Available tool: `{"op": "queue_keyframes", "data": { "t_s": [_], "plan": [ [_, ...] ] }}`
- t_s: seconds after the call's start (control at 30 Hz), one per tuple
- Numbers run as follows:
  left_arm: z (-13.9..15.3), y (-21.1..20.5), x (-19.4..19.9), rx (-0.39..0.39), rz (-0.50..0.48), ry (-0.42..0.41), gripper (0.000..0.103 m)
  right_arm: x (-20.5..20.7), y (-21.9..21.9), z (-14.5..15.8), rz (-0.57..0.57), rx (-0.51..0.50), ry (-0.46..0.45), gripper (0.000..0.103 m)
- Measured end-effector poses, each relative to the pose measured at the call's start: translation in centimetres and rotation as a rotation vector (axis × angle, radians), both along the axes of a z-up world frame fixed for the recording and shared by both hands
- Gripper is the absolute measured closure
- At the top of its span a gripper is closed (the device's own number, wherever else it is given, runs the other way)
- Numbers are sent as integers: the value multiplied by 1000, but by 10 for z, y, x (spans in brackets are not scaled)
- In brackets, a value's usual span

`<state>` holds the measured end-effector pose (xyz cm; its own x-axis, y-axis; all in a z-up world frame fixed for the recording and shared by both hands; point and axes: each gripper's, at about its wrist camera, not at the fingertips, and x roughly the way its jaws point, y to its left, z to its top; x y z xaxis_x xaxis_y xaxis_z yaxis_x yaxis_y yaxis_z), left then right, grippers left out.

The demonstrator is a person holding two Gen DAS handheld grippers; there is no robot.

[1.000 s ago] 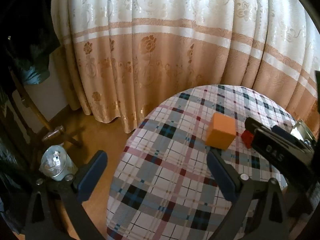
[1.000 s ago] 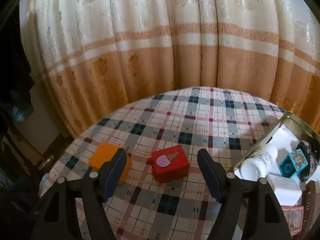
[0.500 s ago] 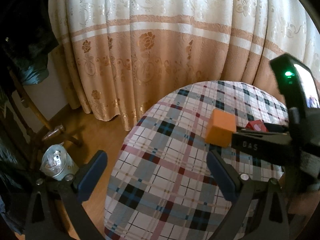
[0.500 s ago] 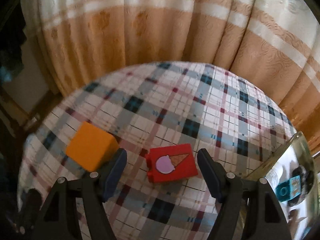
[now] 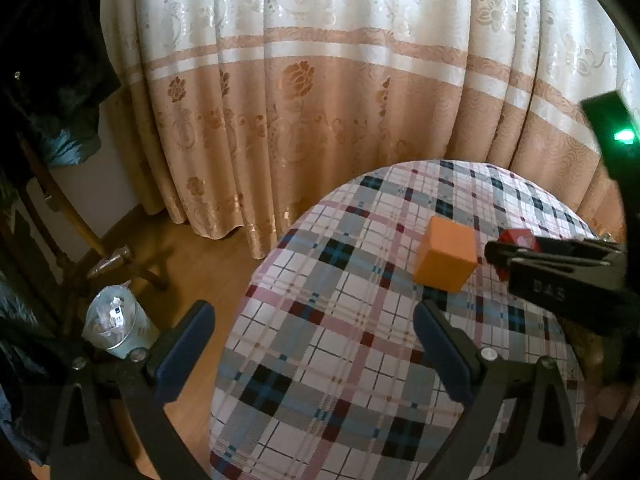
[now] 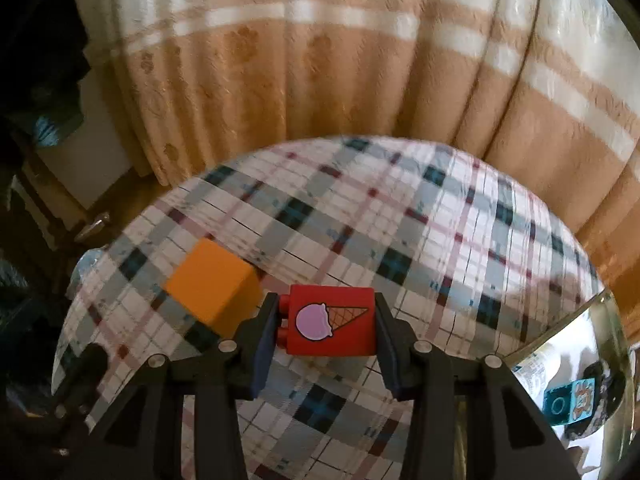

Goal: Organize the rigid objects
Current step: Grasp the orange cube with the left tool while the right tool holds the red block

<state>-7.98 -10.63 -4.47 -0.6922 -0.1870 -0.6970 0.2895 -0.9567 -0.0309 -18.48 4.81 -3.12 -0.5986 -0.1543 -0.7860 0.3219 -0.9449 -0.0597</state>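
both wrist views angled down, close; share orange cube [image 5: 446,258] [image 6: 214,284].

"das", apparently, on the right gripper [image 5: 494,254] black finger side

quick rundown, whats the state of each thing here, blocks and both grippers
red plastic block with an ice cream picture: on the plaid tablecloth, gripped between the right gripper's pads
orange cube: free on the cloth, beside the red block
right gripper: jaws just closed on the red block
left gripper: open, empty
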Motion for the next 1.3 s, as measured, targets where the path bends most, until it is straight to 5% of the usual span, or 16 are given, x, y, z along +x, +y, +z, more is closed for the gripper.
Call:
{"op": "queue_keyframes", "data": {
  "t_s": [0.3,0.77,1.03,1.3],
  "plan": [
    [-4,0,-5,14,-23,-27,2,36,14,23,0,-220,60,56],
    [20,45,-47,7,-225,43,2,92,57,39,-200,-188,241,56],
    [-1,60,-91,51,-227,-84,15,87,71,43,-244,-205,258,56],
    [-22,74,-105,-62,-222,-159,19,86,75,39,-263,-233,246,56]
  ]
}}
